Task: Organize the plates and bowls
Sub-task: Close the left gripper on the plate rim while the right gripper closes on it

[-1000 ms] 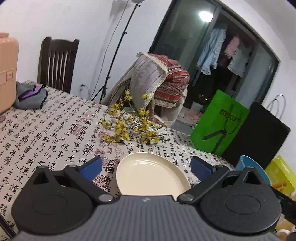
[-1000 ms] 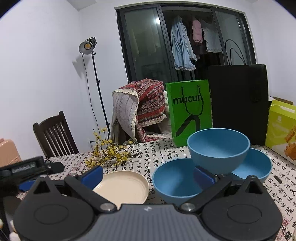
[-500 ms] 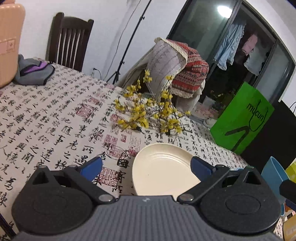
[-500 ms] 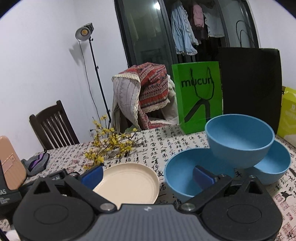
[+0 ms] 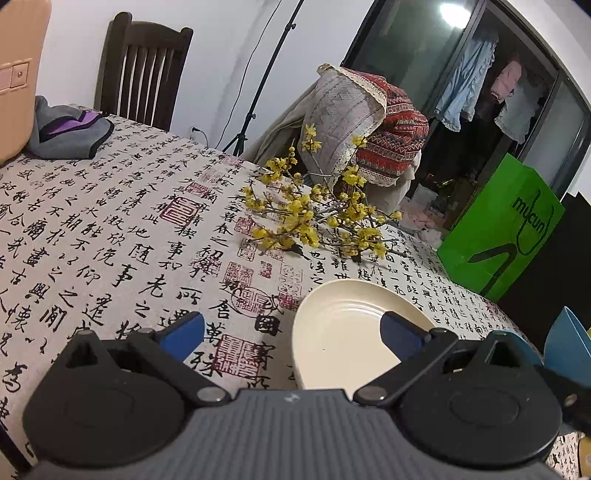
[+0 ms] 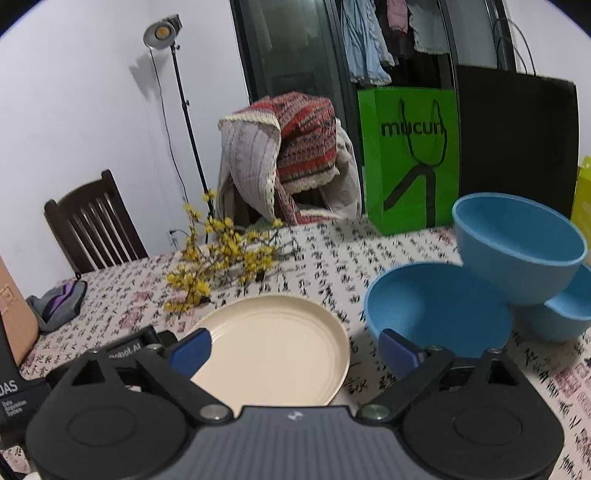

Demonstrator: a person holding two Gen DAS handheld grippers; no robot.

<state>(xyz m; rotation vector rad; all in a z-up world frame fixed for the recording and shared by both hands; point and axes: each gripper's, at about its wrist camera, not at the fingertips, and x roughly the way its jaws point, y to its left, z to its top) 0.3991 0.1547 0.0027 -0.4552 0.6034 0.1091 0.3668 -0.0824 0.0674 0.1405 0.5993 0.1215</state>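
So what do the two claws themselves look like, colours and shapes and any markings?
Both look alike. The left claw and right claw each have two blue finger pads on black angled link arms with silver pivot pins. Behind sit two round black housings and a grey ribbed centre body with a small white logo. No cables, hands or sleeves show.

White walls, a dark wooden chair, a studio lamp on its stand, dark glass doors.
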